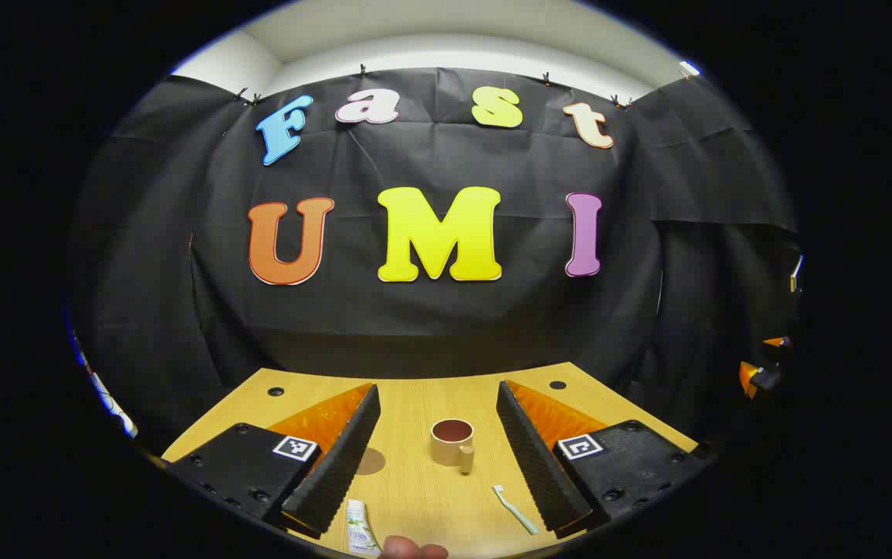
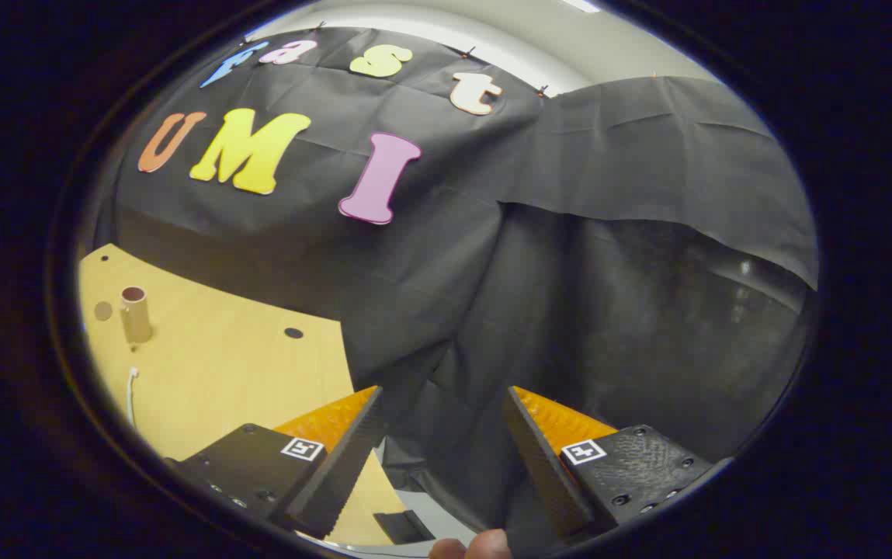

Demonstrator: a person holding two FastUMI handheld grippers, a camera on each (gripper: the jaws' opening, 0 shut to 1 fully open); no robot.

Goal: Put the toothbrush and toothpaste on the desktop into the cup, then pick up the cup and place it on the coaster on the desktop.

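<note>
A beige cup [image 1: 452, 442] with a dark inside stands upright mid-table, its handle toward me. A pale green toothbrush [image 1: 515, 509] lies at the front right of it, and a white toothpaste tube [image 1: 359, 529] lies at the front left. A round brown coaster [image 1: 370, 461] lies flat left of the cup, partly behind a finger. My left gripper [image 1: 438, 458] hovers open above the table, the cup between its fingers but farther off. My right gripper [image 2: 442, 458] is open off the table's right edge, holding nothing. From there the cup [image 2: 135, 314], coaster [image 2: 103, 310] and toothbrush [image 2: 131, 396] show far left.
The wooden table [image 1: 414, 497] has small dark holes near its back corners [image 1: 275, 391]. Black cloth walls close the back and right side. An orange and black part of the other gripper [image 1: 760, 374] shows at the far right. A fingertip [image 1: 413, 550] shows at the bottom edge.
</note>
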